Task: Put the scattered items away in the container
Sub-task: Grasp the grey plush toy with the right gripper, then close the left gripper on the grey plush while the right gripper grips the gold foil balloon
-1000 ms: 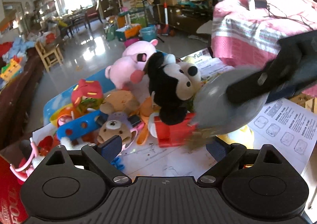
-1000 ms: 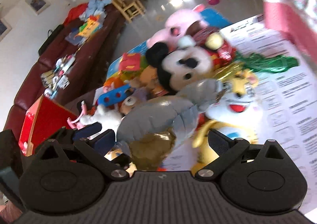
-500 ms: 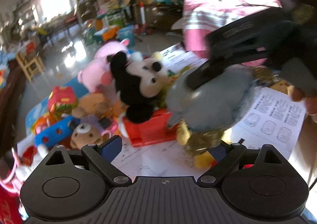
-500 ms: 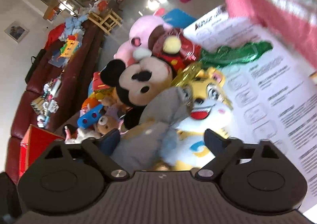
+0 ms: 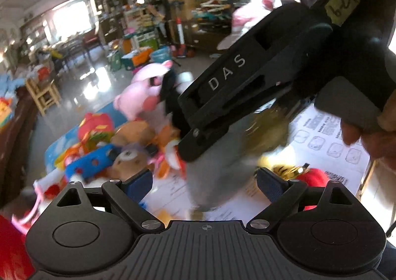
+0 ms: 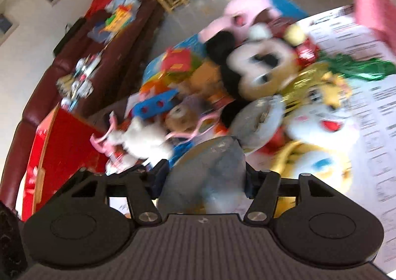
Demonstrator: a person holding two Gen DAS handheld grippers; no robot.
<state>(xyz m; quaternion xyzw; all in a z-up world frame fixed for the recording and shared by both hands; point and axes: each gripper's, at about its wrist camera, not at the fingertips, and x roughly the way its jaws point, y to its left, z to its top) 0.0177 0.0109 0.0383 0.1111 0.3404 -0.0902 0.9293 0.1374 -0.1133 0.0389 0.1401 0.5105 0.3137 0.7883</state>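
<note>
A heap of soft toys covers the white printed paper sheet (image 6: 366, 77). The right gripper (image 6: 205, 176) is closing on a grey plush toy (image 6: 210, 176), its pads touching both sides, the pick-up step; next, lifting toward the red box (image 6: 57, 146). The left gripper (image 5: 205, 181) hangs open, empty.

Place: a home living room, probably doubling as a playroom.
Seating: dark red sofa (image 6: 118, 40), small wooden chair (image 5: 45, 92).
Floor: glossy tiles (image 5: 99, 84).
Clutter: toy-crammed shelves (image 5: 158, 15), blurred.
</note>
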